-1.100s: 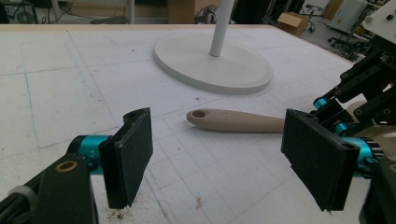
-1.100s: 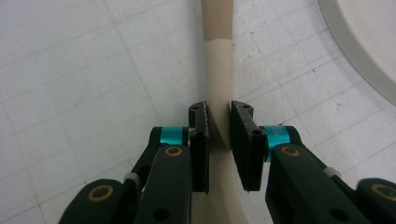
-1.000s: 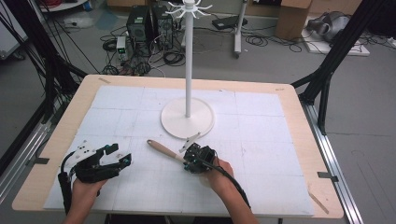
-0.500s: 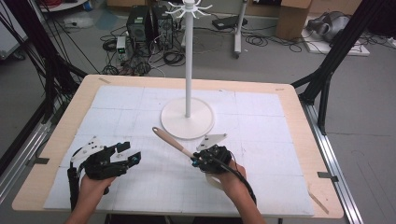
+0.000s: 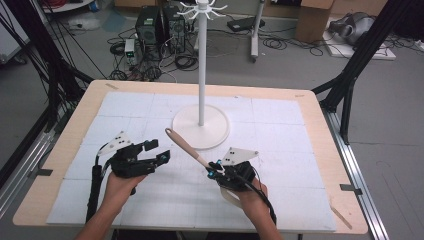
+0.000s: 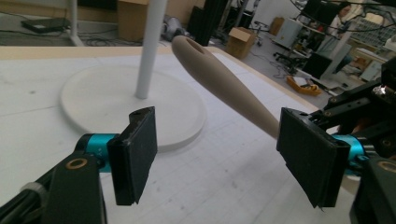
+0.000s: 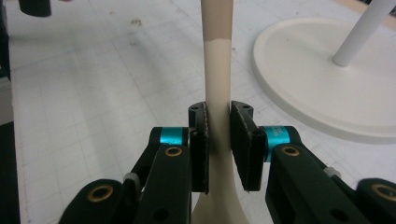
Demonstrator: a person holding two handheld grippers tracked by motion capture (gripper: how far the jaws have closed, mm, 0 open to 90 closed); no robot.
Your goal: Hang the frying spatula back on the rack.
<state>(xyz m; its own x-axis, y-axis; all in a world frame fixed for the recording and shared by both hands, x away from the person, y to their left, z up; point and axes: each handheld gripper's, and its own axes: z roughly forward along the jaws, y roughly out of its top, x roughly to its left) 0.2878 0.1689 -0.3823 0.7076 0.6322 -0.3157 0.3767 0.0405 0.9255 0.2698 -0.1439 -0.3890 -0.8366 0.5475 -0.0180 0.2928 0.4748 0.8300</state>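
A kitchen utensil (image 5: 186, 146) with a tan wooden handle and a cream neck is held off the table, its handle slanting up to the left towards the stand. My right gripper (image 5: 216, 172) is shut on the cream neck (image 7: 218, 126), which its pads (image 7: 243, 140) press from both sides. In the left gripper view the handle (image 6: 224, 84), with a hole at its end, passes behind and above the open jaws. My left gripper (image 5: 159, 151) stands open a little left of the handle with nothing between its pads (image 6: 140, 140).
A white hanger stand rises from a round base (image 5: 220, 132) at the table's middle, its pole (image 5: 201, 65) topped with hooks. A white gridded mat (image 5: 280, 150) covers the wooden table. Computers, cables and boxes lie on the floor beyond.
The right gripper has lifted the utensil off the mat and carried it right and forward, its handle now raised. The left gripper has moved right and up, closer to the handle.
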